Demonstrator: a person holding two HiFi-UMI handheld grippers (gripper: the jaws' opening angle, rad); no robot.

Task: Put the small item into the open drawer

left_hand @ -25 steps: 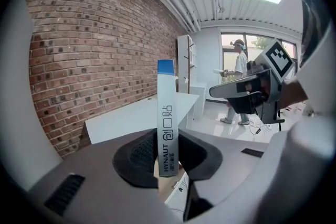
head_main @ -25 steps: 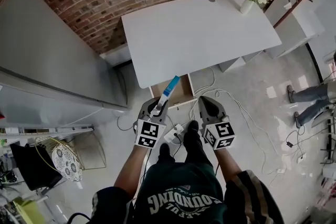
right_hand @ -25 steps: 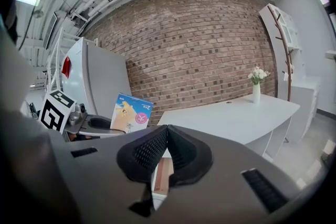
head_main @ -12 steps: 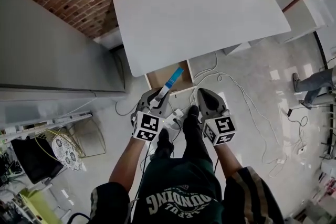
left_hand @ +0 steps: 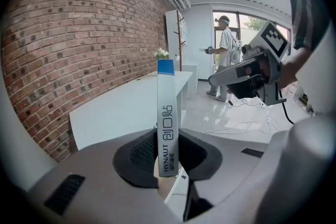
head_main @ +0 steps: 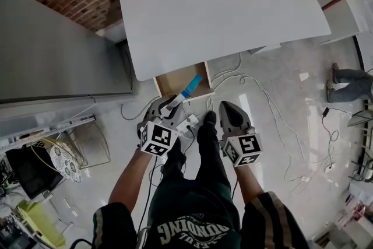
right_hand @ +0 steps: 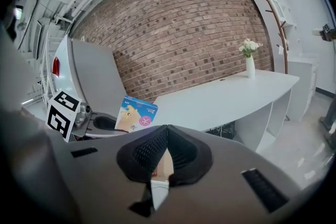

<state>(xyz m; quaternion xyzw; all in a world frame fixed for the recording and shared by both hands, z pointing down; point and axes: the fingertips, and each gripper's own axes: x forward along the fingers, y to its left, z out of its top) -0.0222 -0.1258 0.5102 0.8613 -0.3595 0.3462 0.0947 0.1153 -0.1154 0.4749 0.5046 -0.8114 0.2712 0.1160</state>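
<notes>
Gripper status: left gripper (head_main: 165, 112) pinches the slim box (head_main: 188, 92) by its lower end. The box tip lines up over the near part of the open drawer (head_main: 172, 82) under the tabletop (head_main: 221, 9). Suggest carrying it deeper over the drawer and lowering before release, long side flat. Right gripper (head_main: 227, 109) is pressed together, nothing in it. Left gripper view shows the box's narrow printed edge, right gripper view its illustrated face. Head view shows the drawer below.

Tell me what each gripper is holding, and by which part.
The left gripper grips the slim bandage box by its lower end, with the blue-capped end sticking out free. The right gripper holds nothing; its jaws are together.
</notes>
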